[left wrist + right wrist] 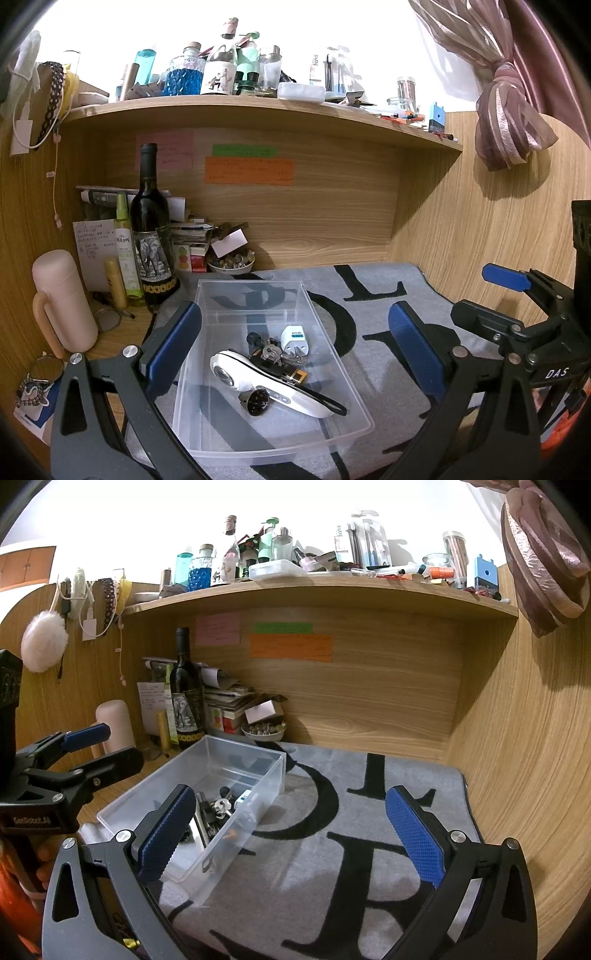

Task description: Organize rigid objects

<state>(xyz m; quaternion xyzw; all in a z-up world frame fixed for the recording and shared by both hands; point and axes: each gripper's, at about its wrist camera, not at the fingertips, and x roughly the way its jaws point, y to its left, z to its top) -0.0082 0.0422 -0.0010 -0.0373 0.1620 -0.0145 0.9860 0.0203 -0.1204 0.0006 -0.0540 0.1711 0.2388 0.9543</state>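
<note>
A clear plastic box (332, 432) stands on the grey lettered mat (373, 306). In it lie a white handheld device (280, 391), a bunch of keys (271, 350), a white plug adapter (293, 339) and a small round black dial (256, 402). My left gripper (295, 350) is open and empty, hovering over the box. My right gripper (291, 834) is open and empty, over the mat to the right of the box (166, 797). The right gripper (476, 295) also shows in the left wrist view, the left gripper (99, 746) in the right wrist view.
A dark wine bottle (151, 229), a green spray bottle (125, 243), a pink flask (62, 299), a bowl of small items (231, 264) and stacked papers crowd the desk's back left. A cluttered shelf (258, 107) hangs above. A wood wall (517, 738) stands right.
</note>
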